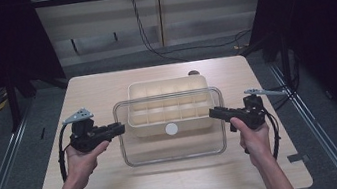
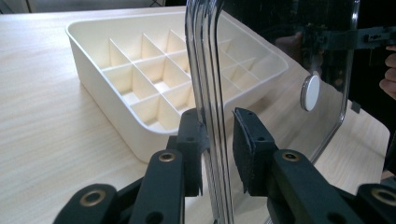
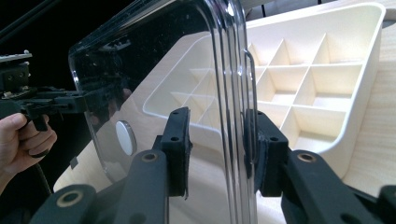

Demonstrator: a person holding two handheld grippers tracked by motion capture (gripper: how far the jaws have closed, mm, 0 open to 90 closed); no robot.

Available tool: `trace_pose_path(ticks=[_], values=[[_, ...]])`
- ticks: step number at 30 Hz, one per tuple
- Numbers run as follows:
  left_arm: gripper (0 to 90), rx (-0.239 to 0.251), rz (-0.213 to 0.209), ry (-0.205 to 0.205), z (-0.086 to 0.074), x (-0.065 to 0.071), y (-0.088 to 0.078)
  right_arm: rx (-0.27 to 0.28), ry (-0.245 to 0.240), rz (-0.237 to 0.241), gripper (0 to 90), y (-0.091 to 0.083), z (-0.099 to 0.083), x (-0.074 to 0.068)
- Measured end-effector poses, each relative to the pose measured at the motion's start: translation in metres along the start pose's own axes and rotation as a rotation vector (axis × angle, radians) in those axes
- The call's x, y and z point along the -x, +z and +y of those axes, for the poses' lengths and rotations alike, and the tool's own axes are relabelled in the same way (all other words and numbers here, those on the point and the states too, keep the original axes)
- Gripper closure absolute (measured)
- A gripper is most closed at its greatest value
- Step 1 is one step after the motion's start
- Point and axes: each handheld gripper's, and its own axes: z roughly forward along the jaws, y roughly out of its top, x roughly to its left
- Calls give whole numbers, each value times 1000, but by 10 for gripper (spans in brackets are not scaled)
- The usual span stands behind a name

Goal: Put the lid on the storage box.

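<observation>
Lid (image 1: 174, 146), clear with a white round knob (image 1: 171, 129), is held level over the near half of the cream divided tray (image 1: 167, 85) mid-table. Left gripper (image 1: 120, 128) and right gripper (image 1: 213, 113) straddle its side edges. Gripper views show jaws narrow around each rim (image 2: 210, 140), (image 3: 236, 140), gaps visible, grip uncertain.

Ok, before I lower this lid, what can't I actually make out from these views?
- Left gripper fingers: whether they pinch the clear lid or merely straddle its edge; glare hides contact.
- Tray compartments: floors of the near row, hidden by the tray's wall and lid reflections.
- White knob: too small for detail.
</observation>
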Motion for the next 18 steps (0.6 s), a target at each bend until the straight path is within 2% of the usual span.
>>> trace_pose_path(ticks=[7,18], values=[[732,-8,27,1,12,-3,4,3,3,0,632,5,11,3],[733,-3,28,-8,29,-9,11,18,13,-8,627,10,26,11]])
